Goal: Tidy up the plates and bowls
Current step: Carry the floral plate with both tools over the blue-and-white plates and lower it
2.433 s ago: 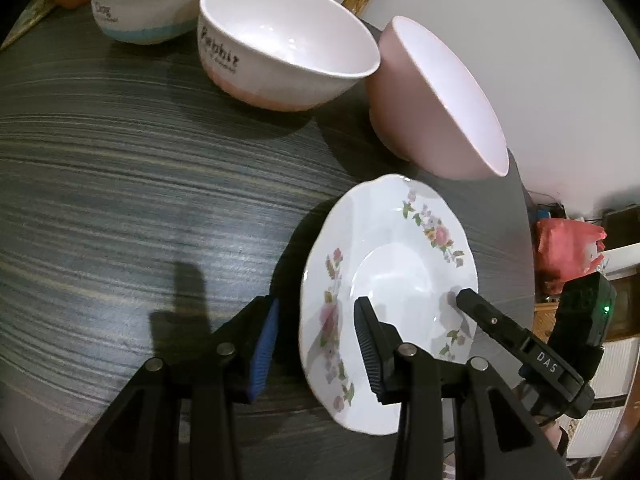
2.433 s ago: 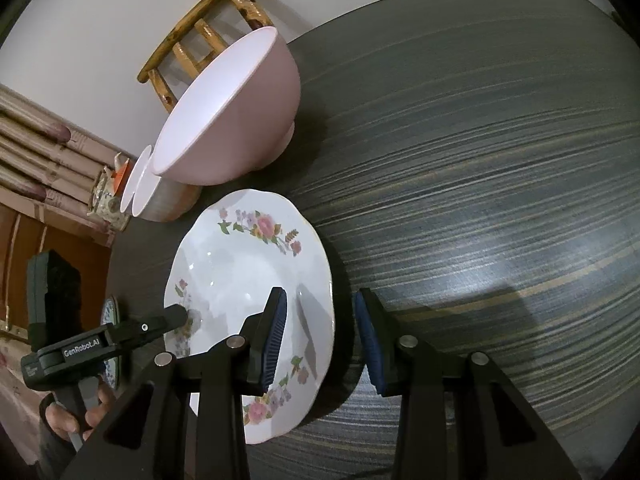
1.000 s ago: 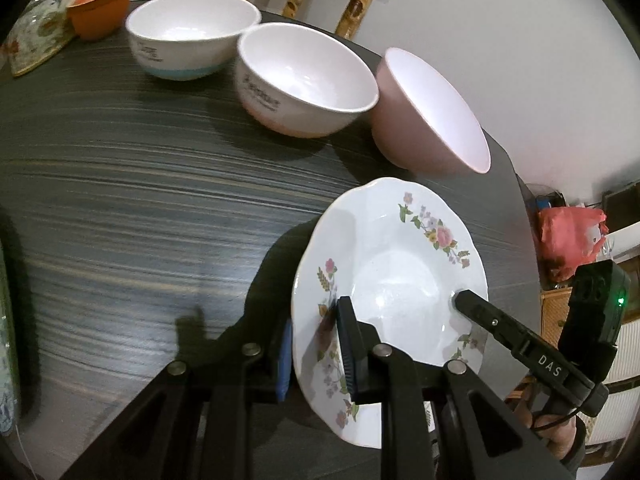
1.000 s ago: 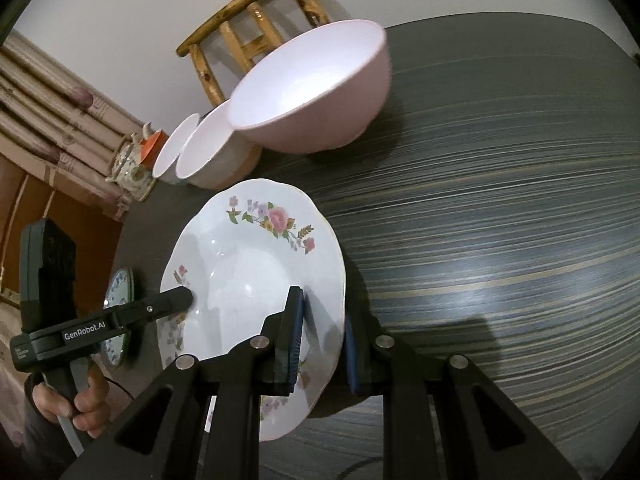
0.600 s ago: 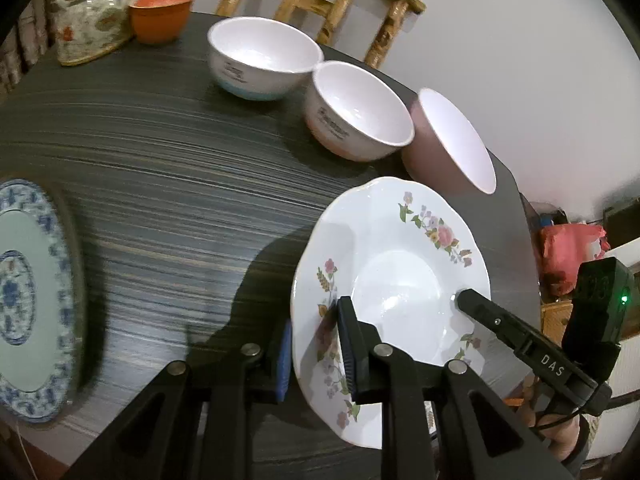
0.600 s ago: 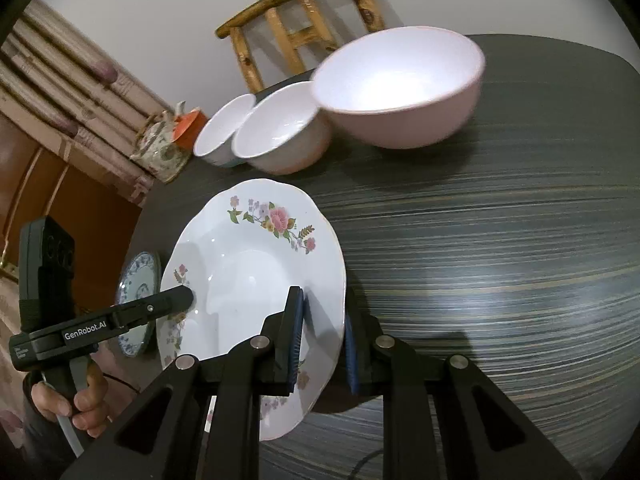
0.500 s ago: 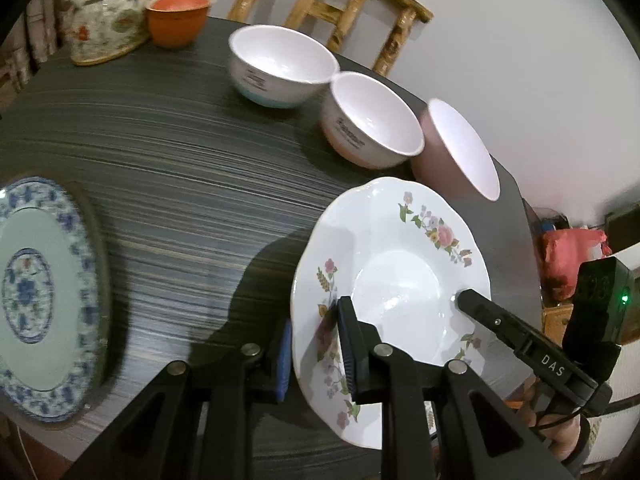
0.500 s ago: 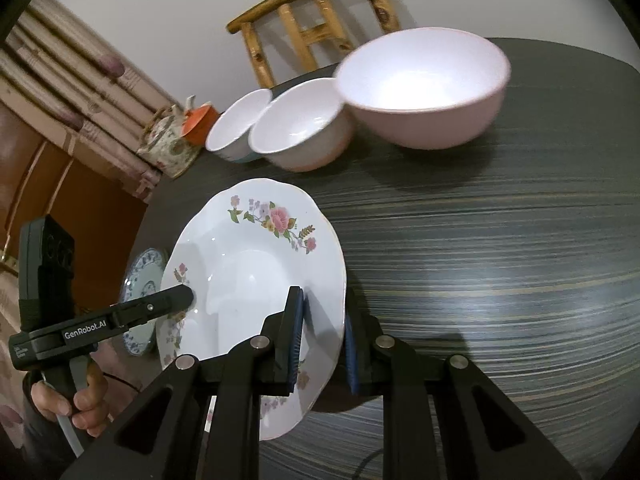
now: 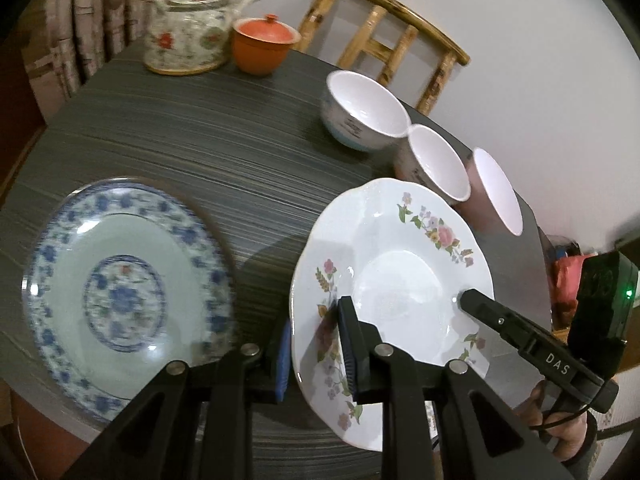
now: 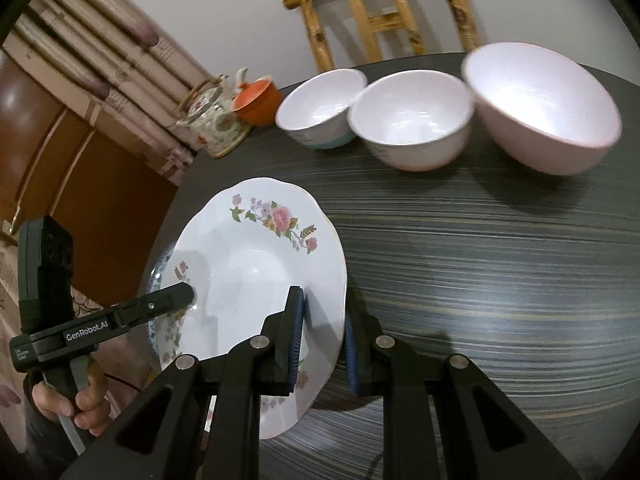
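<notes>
Left wrist view: left claw (image 9: 314, 342) clamped on the near-left rim of the flowered plate (image 9: 404, 256), one blue pad under the rim, the other finger on top. Plate is held up off the dark striped worktop (image 9: 192, 136), tilted. Right claw's finger tip (image 9: 474, 302) presses on the plate's right side; a hand (image 9: 560, 424) grips that tool at the lower right. Blue patterned plate (image 9: 120, 292) lies flat near the worktop's near-left edge, just beside the flowered plate, blurred. Along the far-right edge, three bowls in a row: blue-banded bowl (image 9: 362, 110), white bowl (image 9: 436, 164), pink bowl (image 9: 494, 192). Teapot (image 9: 188, 32) and orange lidded cup (image 9: 264, 46) at the far-left edge, wooden chair (image 9: 384, 36) behind.

Right wrist view: right claw (image 10: 322, 346) closed on the flowered plate's (image 10: 256, 264) near-right rim, pads on both faces. Left claw's finger (image 10: 172, 298) touches the plate's left rim; hand (image 10: 80, 396) below it. A sliver of the blue patterned plate (image 10: 154, 284) shows beneath the left rim. Bowls line the far edge: blue-banded bowl (image 10: 320, 108), white bowl (image 10: 412, 120), pink bowl (image 10: 540, 108). Teapot (image 10: 212, 116) and orange lidded cup (image 10: 258, 100) at far left.
</notes>
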Demonstrator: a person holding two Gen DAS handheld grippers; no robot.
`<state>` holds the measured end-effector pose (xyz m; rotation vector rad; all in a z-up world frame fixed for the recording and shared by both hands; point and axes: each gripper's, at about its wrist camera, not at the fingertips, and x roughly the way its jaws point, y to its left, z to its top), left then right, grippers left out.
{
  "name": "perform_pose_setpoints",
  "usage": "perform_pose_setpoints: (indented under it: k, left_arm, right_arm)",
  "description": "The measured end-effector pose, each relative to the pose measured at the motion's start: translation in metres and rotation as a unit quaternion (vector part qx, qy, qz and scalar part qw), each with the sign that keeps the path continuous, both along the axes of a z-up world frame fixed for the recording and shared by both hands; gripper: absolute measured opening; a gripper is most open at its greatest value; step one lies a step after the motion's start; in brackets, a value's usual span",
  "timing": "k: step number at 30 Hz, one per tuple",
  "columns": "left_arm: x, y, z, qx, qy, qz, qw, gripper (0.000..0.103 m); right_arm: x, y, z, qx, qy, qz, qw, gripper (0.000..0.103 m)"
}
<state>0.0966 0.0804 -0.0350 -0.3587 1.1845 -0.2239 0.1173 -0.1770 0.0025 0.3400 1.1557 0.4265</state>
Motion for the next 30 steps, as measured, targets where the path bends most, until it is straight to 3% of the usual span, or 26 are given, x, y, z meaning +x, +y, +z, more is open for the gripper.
perform_pose_setpoints:
  k: [16, 30]
  left_arm:
    - [-0.010, 0.106, -0.002, 0.016, 0.006, 0.062, 0.9979, 0.022]
    - [-0.019, 0.156, -0.017, 0.025, 0.025, 0.086, 0.9956, 0.023]
  right_arm:
    - [0.017, 0.107, -0.011, 0.005, 0.019, 0.059, 0.998, 0.018]
    - [0.020, 0.153, -0.026, -0.002, 0.042, 0.086, 0.995, 0.018]
